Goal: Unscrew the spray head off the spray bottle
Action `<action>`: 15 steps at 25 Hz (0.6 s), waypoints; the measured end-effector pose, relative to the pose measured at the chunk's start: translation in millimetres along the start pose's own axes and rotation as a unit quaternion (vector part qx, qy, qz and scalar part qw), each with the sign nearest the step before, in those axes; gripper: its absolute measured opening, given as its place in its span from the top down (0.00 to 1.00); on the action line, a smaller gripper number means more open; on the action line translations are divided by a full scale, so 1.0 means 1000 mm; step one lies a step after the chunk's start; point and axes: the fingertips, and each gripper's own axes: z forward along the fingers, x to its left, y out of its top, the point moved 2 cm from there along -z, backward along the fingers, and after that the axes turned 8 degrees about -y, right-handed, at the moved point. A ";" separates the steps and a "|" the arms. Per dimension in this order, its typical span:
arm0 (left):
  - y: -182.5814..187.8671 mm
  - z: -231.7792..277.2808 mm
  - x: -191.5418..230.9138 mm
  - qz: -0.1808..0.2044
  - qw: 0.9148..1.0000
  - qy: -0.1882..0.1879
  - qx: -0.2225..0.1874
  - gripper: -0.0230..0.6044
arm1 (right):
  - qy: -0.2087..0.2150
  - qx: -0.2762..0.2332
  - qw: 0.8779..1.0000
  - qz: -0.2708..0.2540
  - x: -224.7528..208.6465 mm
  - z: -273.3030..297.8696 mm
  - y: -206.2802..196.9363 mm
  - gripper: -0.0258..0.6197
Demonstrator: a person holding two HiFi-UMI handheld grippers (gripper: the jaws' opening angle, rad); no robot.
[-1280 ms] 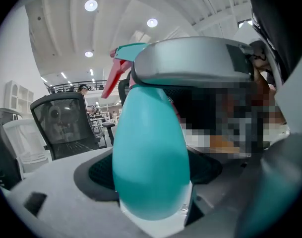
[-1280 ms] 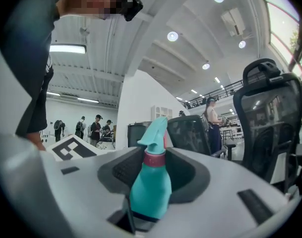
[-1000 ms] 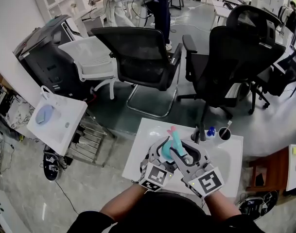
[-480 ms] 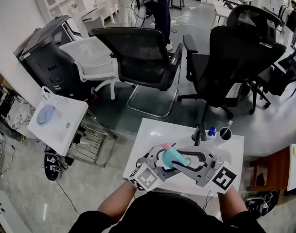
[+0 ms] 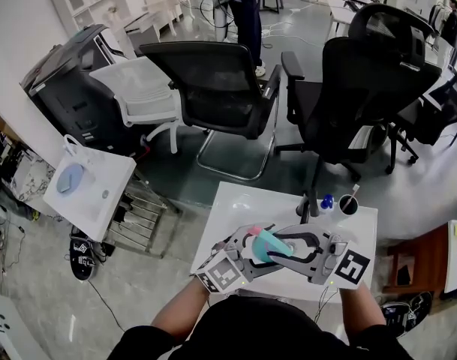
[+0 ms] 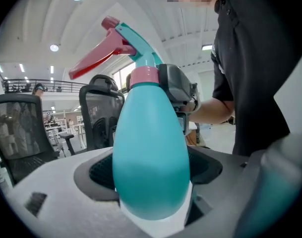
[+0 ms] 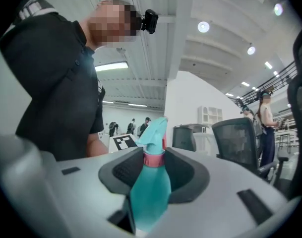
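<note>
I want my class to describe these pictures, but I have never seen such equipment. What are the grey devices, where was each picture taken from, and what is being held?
There is no robot here. A person holds a hand-operated gripper in each hand, and the cubes with black-and-white squares are part of those grippers. The head view looks down from a camera on the person's head. Each gripper view comes from a camera riding on that gripper and looking along its fingers. The left gripper clamps the teal body of the spray bottle. The right gripper closes on the pink collar just under the spray head. The bottle is held above a white table. At the table's far edge stand a small dark cup and a blue item too small to identify.
</note>
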 end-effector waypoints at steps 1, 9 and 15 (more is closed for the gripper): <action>-0.001 -0.001 0.007 -0.007 1.000 0.019 0.004 0.29 | -0.023 -0.007 1.000 0.001 -0.005 0.001 -0.001 0.74; -0.028 -0.018 0.052 -0.075 0.983 0.162 0.044 0.30 | -0.203 -0.013 0.978 0.052 -0.031 0.014 -0.021 0.65; -0.048 -0.018 0.057 -0.092 0.969 0.219 0.073 0.30 | -0.254 0.003 0.965 0.060 -0.038 0.022 -0.032 0.66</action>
